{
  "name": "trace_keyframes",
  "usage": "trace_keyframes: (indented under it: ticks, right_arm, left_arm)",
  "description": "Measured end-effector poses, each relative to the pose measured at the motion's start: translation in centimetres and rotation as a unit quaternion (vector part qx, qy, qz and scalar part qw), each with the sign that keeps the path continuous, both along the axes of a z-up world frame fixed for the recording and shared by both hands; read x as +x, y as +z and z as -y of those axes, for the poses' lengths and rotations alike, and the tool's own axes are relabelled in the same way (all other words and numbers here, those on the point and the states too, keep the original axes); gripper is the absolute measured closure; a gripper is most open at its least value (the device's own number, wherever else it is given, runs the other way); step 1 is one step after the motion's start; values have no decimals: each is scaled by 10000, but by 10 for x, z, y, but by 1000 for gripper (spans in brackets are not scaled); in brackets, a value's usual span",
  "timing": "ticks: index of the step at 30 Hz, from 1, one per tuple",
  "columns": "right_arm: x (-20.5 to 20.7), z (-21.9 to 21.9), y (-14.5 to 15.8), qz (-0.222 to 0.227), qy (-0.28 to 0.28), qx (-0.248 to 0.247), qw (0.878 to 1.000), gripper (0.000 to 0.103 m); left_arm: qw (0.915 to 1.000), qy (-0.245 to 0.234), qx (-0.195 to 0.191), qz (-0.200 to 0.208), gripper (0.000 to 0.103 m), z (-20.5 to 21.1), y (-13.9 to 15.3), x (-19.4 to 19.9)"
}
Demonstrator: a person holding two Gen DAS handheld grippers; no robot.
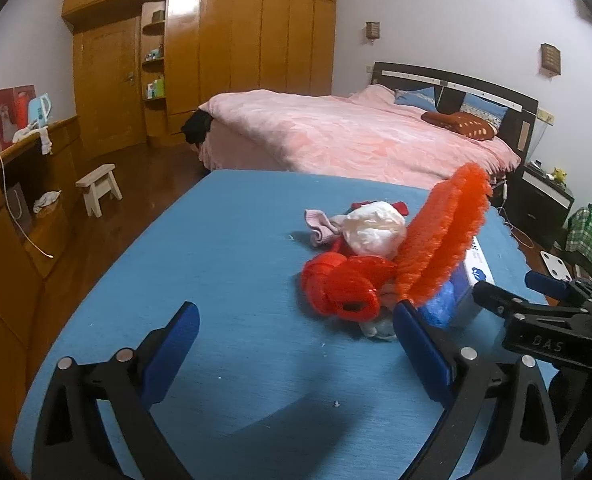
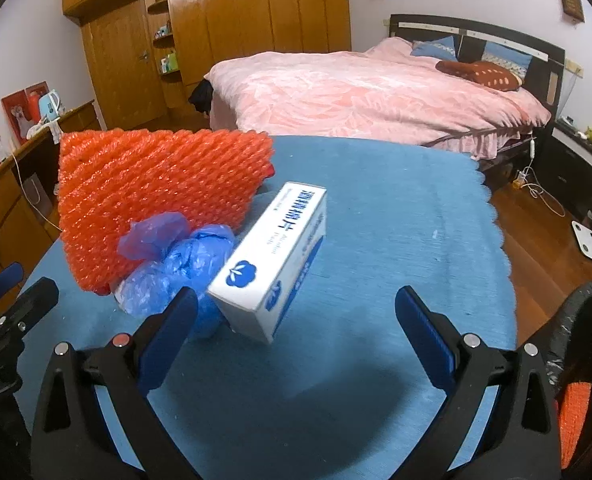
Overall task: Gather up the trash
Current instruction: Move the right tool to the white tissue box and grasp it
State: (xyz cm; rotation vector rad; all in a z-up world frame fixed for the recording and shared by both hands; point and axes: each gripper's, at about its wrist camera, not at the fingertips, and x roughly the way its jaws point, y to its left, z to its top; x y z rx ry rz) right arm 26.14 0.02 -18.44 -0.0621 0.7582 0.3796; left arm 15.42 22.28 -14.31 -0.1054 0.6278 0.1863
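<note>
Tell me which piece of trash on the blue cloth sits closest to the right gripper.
The white and blue box, lying just ahead of the open right gripper. The blue plastic bag and the orange foam net sit further left and behind it.

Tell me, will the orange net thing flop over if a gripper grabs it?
Probably a bit. The orange net looks like soft foam mesh, so it should squash between the fingers and bend. It likely weighs very little, since it stands propped up on the blue bag and the box without flattening them. Its bumpy surface should grip well, not slip.
</note>
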Motion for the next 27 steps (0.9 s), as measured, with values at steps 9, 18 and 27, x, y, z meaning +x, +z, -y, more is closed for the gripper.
trace_keyframes:
  ticks: [9, 18, 27]
  right_arm:
    - [9, 4, -9, -123, -132, -133, 9997, 7]
    - [14, 3, -16, -243, -120, -127, 9996, 17]
    - [12, 9, -14, -324, -288, -115, 9990, 49]
  left_arm:
    - [9999, 67, -84, -16, 8, -4, -4, 1]
    - [9999, 59, -152, -43, 8, -3, -9, -1]
    - [9999, 91, -113, -21, 8, -3, -5, -1]
